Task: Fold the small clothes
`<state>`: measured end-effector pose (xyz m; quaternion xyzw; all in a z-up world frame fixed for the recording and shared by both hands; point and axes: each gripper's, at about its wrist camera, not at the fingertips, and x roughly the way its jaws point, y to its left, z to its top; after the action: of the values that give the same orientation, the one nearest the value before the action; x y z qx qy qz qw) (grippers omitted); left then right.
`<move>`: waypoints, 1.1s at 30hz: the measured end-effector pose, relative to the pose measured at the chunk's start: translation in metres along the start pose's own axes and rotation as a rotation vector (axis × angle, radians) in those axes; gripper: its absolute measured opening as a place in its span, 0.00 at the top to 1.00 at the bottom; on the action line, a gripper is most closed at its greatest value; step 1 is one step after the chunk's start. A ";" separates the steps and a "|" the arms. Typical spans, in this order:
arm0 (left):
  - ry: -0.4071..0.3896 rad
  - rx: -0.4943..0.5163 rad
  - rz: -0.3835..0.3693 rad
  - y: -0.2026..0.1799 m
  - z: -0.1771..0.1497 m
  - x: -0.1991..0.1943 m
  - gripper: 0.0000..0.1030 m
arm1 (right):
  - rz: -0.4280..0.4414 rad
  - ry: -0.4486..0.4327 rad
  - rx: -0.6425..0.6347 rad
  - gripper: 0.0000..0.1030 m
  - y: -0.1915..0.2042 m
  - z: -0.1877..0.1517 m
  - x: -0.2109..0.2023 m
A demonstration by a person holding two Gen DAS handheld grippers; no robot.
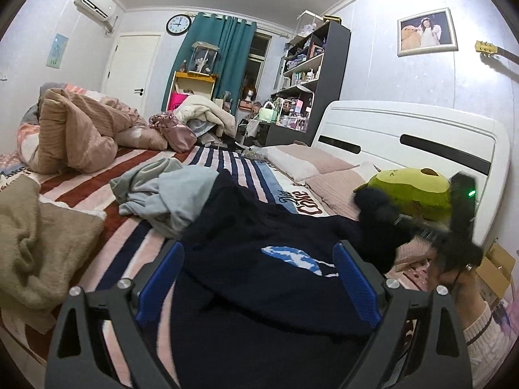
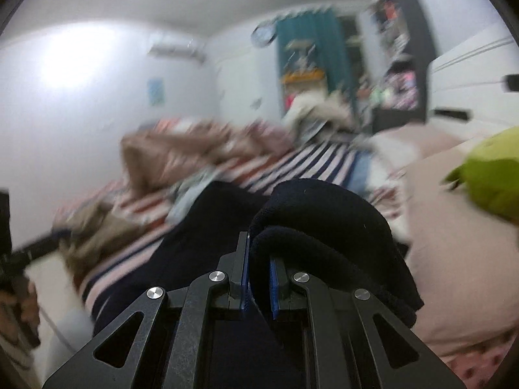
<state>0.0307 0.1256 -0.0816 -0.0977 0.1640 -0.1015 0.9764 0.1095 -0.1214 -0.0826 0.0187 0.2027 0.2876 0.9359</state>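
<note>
Far left on the bed (image 1: 107,191): a tan blanket (image 1: 39,240), then a crumpled grey garment (image 1: 162,191). Both lie clear of the work; leave them there.

Centre: the dark navy sweater (image 1: 259,259) is spread over the striped bed cover, its blue-and-white patch facing up. Your left gripper (image 1: 259,278) hovers over its near part with the fingers (image 1: 160,278) spread wide, one either side of the patch, nothing pinched. Before you close, drop them onto one layer at the edge you mean to anchor, not the middle of the cloth, or you will bunch it.

Right: your right gripper (image 2: 259,269) has its fingers (image 2: 275,287) pressed nearly together on a thick fold of the sweater, likely a sleeve or side edge, which drapes over the right finger. In the left wrist view that lifted piece hangs dark near the green plush toy (image 1: 412,191) and the white headboard (image 1: 421,136).

Judgement for the step: carry the pinched fold across toward the patch, low and level, so the cloth lays flat without dragging the body. The right view is smeared, so slow down before laying it. Keep the pinch until the edge lines up, then release. Risk: the sweater's bulk slipping, or the fold landing skewed.
</note>
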 end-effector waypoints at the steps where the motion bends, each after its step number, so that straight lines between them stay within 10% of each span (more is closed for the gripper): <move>1: -0.002 0.001 0.000 0.002 -0.001 -0.002 0.11 | 0.034 0.056 -0.009 0.95 0.010 -0.006 0.017; 9: 0.005 -0.018 -0.011 0.017 -0.010 -0.005 0.10 | 0.127 0.350 0.064 0.86 0.029 -0.055 0.094; 16: 0.000 -0.036 -0.025 0.016 -0.009 -0.005 0.10 | 0.186 0.280 0.196 0.34 0.007 -0.058 0.040; 33: -0.001 -0.038 -0.020 0.008 -0.004 0.001 0.10 | 0.318 0.284 0.638 0.26 -0.068 -0.062 0.081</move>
<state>0.0315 0.1330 -0.0873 -0.1178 0.1644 -0.1079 0.9734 0.1823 -0.1387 -0.1795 0.3004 0.4042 0.3515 0.7891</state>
